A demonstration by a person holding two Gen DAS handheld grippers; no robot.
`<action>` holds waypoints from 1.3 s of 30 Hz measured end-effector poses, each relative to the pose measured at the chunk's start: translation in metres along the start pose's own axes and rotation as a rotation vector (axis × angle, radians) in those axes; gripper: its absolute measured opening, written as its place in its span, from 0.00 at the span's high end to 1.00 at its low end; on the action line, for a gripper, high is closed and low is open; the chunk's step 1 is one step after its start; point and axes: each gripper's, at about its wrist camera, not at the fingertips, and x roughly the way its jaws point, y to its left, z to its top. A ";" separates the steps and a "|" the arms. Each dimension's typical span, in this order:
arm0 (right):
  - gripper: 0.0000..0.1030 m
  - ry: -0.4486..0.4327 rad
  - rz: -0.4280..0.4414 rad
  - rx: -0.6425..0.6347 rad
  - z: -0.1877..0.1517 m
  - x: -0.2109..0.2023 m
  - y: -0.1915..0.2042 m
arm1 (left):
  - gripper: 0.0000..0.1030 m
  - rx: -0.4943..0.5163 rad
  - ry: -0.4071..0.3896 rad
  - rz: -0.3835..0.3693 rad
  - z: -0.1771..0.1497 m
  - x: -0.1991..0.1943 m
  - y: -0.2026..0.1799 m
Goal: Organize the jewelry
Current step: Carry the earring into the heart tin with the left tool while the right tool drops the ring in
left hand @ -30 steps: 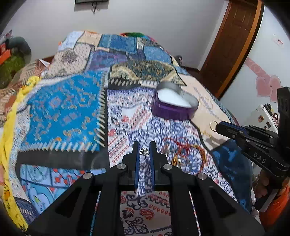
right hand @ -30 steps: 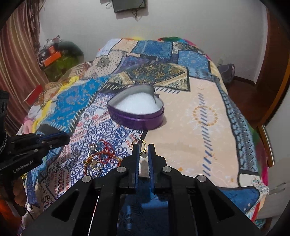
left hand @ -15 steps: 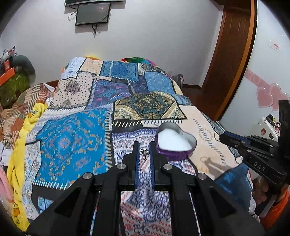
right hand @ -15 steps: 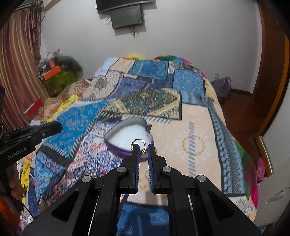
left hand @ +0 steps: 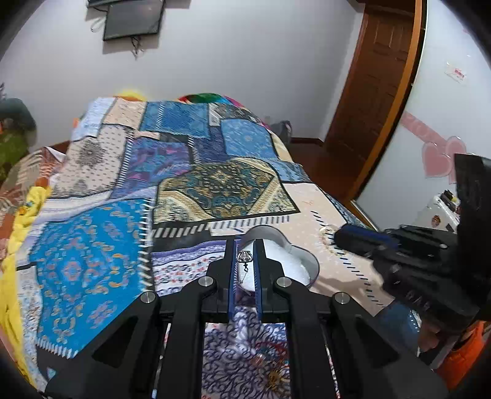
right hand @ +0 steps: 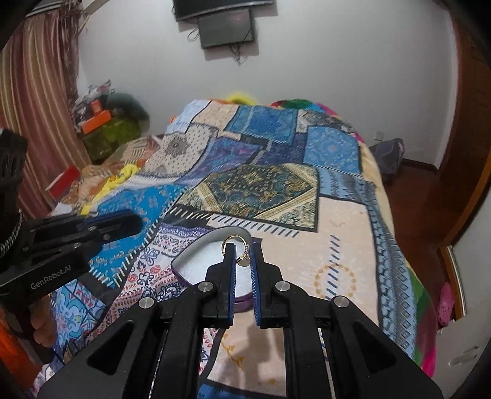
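Observation:
My left gripper (left hand: 245, 256) is shut on a small silver ring (left hand: 245, 256) with a patterned face, held in the air over the near left part of a purple heart-shaped box (left hand: 302, 265) with a white lining. My right gripper (right hand: 242, 257) is shut on a gold ring (right hand: 236, 242) with a small charm, held above the same box (right hand: 196, 264). The right gripper also shows in the left wrist view (left hand: 362, 239), at the box's right. The left gripper also shows in the right wrist view (right hand: 122, 222), at the box's left.
The box lies on a patchwork quilt (left hand: 92, 254) covering a bed. A tangle of red and gold jewelry (left hand: 270, 368) lies on the quilt below my left gripper. A wooden door (left hand: 377, 92) stands at right, a wall screen (right hand: 227, 27) behind the bed, clutter (right hand: 104, 129) at left.
Both grippers have risen and moved forward over the heart box, each still holding its ring. The jewelry pile has dropped toward the bottom of the left wrist view.

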 end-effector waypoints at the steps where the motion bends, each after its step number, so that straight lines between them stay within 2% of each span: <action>1: 0.92 0.012 0.004 -0.010 0.001 0.005 0.001 | 0.92 0.003 0.010 -0.016 0.001 0.005 0.000; 6: 0.92 0.070 0.017 -0.046 0.000 0.026 0.003 | 0.92 0.021 0.079 -0.080 0.001 0.034 -0.003; 17: 0.92 0.180 0.063 -0.060 -0.008 0.054 -0.001 | 0.92 0.028 0.162 -0.103 -0.005 0.063 0.000; 24: 0.92 0.214 0.081 -0.061 -0.010 0.059 -0.001 | 0.92 0.018 0.171 -0.092 -0.005 0.064 0.001; 39: 0.91 0.187 -0.004 -0.117 -0.008 0.045 0.009 | 0.91 0.001 0.127 -0.048 -0.003 0.033 0.006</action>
